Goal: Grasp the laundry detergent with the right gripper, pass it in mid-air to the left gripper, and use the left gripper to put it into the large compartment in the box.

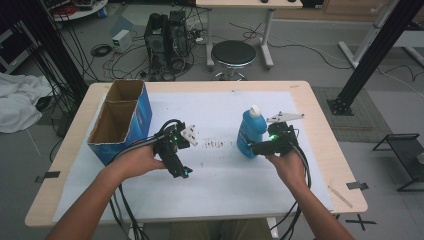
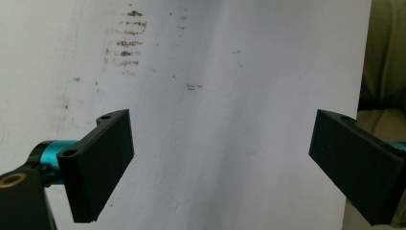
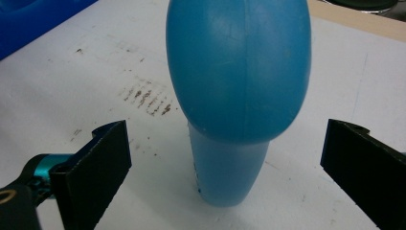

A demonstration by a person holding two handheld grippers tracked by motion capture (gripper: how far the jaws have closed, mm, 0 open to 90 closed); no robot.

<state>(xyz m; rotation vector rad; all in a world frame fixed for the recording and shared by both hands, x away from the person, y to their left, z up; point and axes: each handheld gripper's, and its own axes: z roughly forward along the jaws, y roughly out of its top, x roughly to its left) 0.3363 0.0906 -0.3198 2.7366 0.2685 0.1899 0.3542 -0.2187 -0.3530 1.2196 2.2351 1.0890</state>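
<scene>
A blue plastic bottle [image 1: 251, 131] with a white cap stands upright on the white paper, right of centre. My right gripper [image 1: 255, 146] is at its lower part, open. In the right gripper view the bottle [image 3: 237, 72] rises close between the spread jaws of that gripper [image 3: 225, 167], and neither jaw touches it. My left gripper [image 1: 181, 172] hovers over the paper left of centre, pointing back toward the person. It is open [image 2: 220, 163] with only bare paper between its jaws.
An open blue cardboard box [image 1: 120, 120] stands at the table's left side. The white paper sheet [image 1: 220, 185] covers most of the wooden table and has brown scuff marks [image 1: 215, 144] near its middle. Beyond the far edge stand a black stool [image 1: 233, 54] and a computer tower [image 1: 165, 35].
</scene>
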